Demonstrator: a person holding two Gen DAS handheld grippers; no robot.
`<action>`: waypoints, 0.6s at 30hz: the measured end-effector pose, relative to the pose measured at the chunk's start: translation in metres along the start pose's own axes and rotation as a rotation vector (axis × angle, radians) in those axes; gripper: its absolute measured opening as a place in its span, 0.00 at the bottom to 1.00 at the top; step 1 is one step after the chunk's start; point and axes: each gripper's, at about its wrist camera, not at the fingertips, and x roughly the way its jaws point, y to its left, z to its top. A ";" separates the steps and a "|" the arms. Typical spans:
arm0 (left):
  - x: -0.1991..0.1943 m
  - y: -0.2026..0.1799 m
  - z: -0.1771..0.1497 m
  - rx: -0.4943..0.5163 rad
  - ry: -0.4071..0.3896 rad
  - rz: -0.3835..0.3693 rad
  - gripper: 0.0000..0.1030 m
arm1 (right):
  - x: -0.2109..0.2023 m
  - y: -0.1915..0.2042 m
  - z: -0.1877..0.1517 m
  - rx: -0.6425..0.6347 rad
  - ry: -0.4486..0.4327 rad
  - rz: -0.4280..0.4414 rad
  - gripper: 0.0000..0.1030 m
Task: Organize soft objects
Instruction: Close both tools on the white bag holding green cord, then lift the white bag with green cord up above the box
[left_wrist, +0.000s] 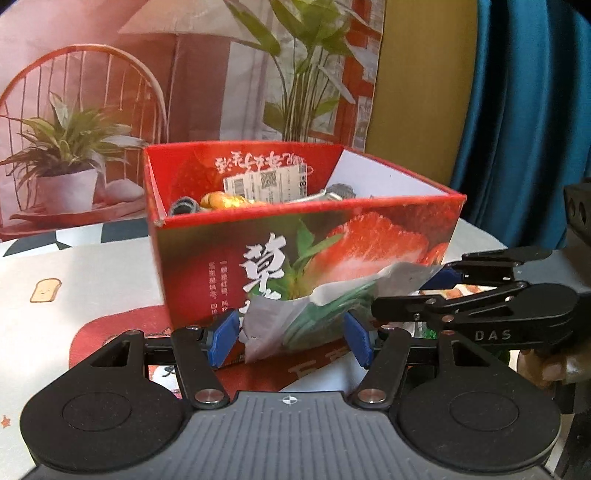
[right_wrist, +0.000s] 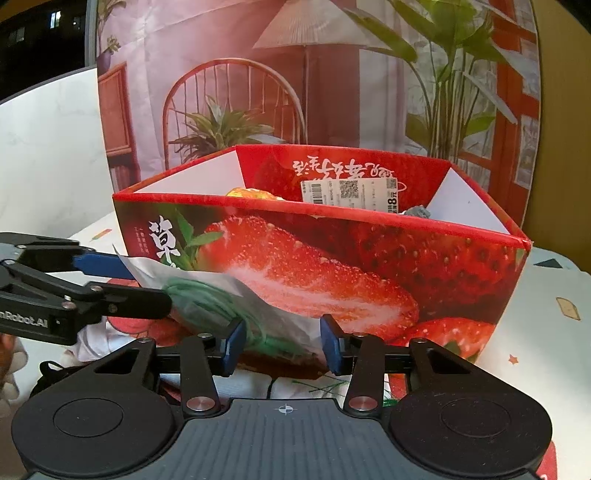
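A clear plastic bag with a green coiled thing inside (left_wrist: 314, 314) hangs in front of the red strawberry box (left_wrist: 369, 236). My left gripper (left_wrist: 291, 341) has its blue pads on either side of the bag's lower part. My right gripper (left_wrist: 417, 291) comes in from the right and pinches the bag's upper corner. In the right wrist view the bag (right_wrist: 229, 299) sits between my right gripper's pads (right_wrist: 282, 347), and the left gripper (right_wrist: 144, 286) grips its corner from the left. The box (right_wrist: 424, 266) holds several soft items.
The box stands on a table with a patterned cloth (left_wrist: 74, 280). Inside it lie an orange item (left_wrist: 225, 201) and grey items (left_wrist: 184, 206). A printed backdrop of a chair and plants (left_wrist: 92, 129) hangs behind. A blue curtain (left_wrist: 524, 110) is at the right.
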 end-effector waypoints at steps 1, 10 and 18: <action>0.002 0.000 -0.001 0.000 0.006 -0.002 0.62 | 0.000 0.000 0.000 0.001 0.000 0.004 0.40; 0.014 0.006 -0.005 -0.025 0.041 -0.013 0.32 | 0.006 -0.003 -0.004 0.025 0.004 0.028 0.40; 0.005 0.001 -0.002 -0.035 0.026 0.025 0.18 | 0.001 0.001 -0.004 0.039 -0.008 0.025 0.13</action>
